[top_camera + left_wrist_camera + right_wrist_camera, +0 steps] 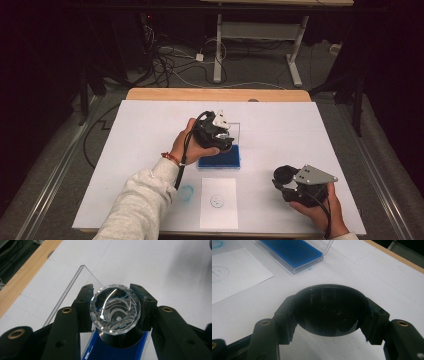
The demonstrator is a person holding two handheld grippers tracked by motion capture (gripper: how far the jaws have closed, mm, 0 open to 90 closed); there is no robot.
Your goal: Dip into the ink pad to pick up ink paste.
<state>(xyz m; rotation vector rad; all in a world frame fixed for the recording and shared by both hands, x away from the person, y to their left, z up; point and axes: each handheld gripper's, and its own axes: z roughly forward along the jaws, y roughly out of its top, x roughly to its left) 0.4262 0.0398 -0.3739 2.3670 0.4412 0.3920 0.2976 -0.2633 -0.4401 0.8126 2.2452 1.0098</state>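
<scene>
Overhead, left claw (115,312) pinching faceted stamp (115,309) upright, right claw (329,315) clamping black cap (329,310)

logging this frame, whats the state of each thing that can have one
left gripper: shut on the clear stamp
clear stamp: held just above the ink pad
ink pad: open, clear lid standing up at the back
right gripper: shut on the black cap
black cap: off the stamp, held apart at the right
paper sheet: flat, one round blue mark on it

High view looks down; both close tool views share the blue tray (292,252).
</scene>
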